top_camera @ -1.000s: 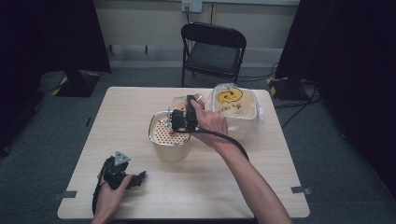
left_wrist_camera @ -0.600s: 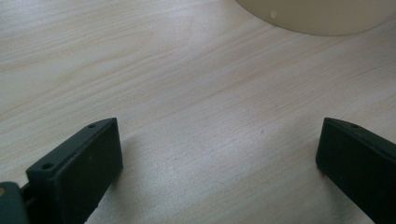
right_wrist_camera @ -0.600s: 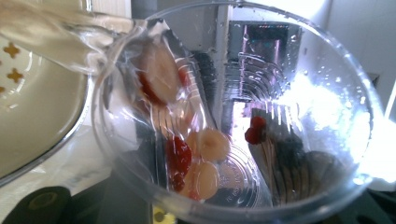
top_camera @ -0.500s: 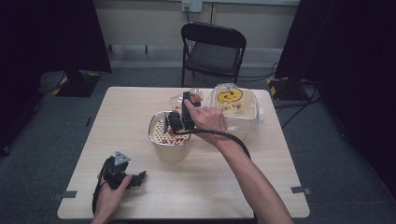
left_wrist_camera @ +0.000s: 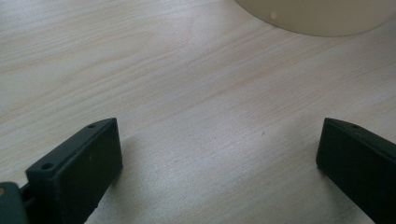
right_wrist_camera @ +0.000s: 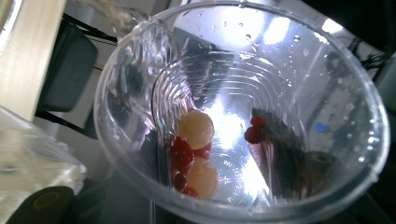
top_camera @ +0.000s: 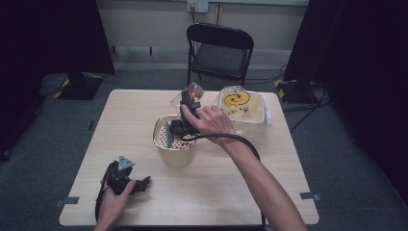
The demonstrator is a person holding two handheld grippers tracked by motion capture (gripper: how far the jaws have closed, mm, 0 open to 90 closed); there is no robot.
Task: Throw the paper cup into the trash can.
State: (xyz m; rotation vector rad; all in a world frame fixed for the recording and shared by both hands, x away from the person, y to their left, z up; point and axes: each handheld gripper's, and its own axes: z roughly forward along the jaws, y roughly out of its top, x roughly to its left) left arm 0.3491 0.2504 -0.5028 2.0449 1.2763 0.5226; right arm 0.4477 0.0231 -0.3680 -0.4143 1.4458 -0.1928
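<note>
Change since earlier: the right gripper (top_camera: pixel 188 111) has tipped the clear plastic cup (top_camera: pixel 189 97) further over and slightly back from where it was a second ago; the left gripper (top_camera: pixel 126 179) has stayed put.
Cup, appearance: a clear, ribbed, round plastic cup (right_wrist_camera: pixel 243 112), wet with droplets on its inner wall. Two pale round balls and several small red pieces (right_wrist_camera: pixel 194 149) cling near its bottom.
Cup, position: held in the air above the far rim of the cream round bucket with a perforated insert (top_camera: pixel 175 144), which stands mid-table.
Cup, direction: tilted well off upright. In the high view its long axis slants from the base, up and away, down to the mouth, which faces back toward the person and the bucket.
Right gripper, fingers: narrowed onto the cup's wall, holding it; one dark jaw shows through the plastic in the right gripper view.
Left gripper, fingers: spread wide with nothing between them, resting low over the light wooden table (left_wrist_camera: pixel 196 93) near its front left corner, just short of the bucket's side.
Nearby: a clear plastic container with a yellow and black label (top_camera: pixel 243 108) sits to the right of the cup.
</note>
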